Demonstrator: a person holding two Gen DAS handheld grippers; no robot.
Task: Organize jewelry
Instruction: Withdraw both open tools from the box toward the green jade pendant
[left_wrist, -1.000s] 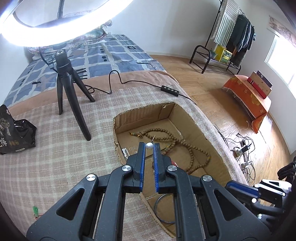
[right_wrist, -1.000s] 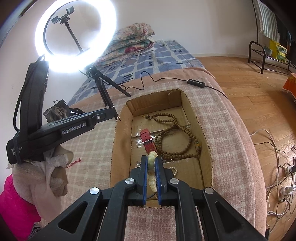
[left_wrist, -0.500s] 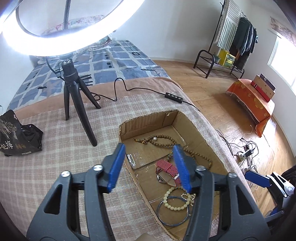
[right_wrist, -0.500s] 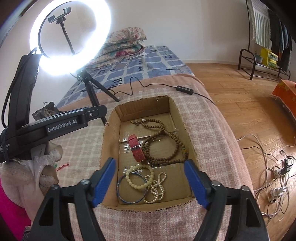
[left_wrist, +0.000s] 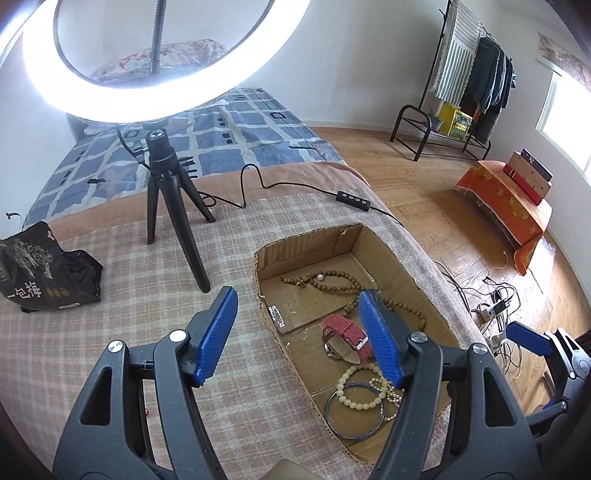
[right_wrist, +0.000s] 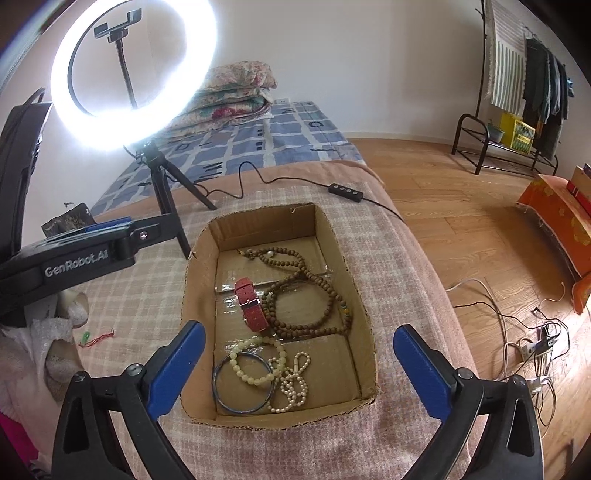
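Observation:
An open cardboard box (right_wrist: 199, 295) (left_wrist: 343, 236) sits on the checked blanket. Inside lie a long brown bead necklace (right_wrist: 317, 284) (left_wrist: 332, 282), a red-strap watch (right_wrist: 251, 302) (left_wrist: 345, 330), a pale bead bracelet (right_wrist: 251, 363) (left_wrist: 356, 393), a dark bangle (right_wrist: 242, 384) (left_wrist: 352, 413) and a small pearl strand (right_wrist: 293, 384). My left gripper (left_wrist: 299, 332) is open and empty above the box's left edge. My right gripper (right_wrist: 299, 369) is open wide and empty above the box's near end. The left gripper also shows from the side in the right wrist view (right_wrist: 88, 247).
A ring light on a black tripod (left_wrist: 166, 192) (right_wrist: 162, 184) stands behind the box, its cable and switch (left_wrist: 352, 195) trailing right. A black bag (left_wrist: 40, 273) lies at left. The bed edge drops to a wooden floor with cables (right_wrist: 532, 343) on the right.
Both grippers were shut over the box a second ago, each on a piece of jewelry. They have opened, dropped the pieces into the box, and pulled up and back.

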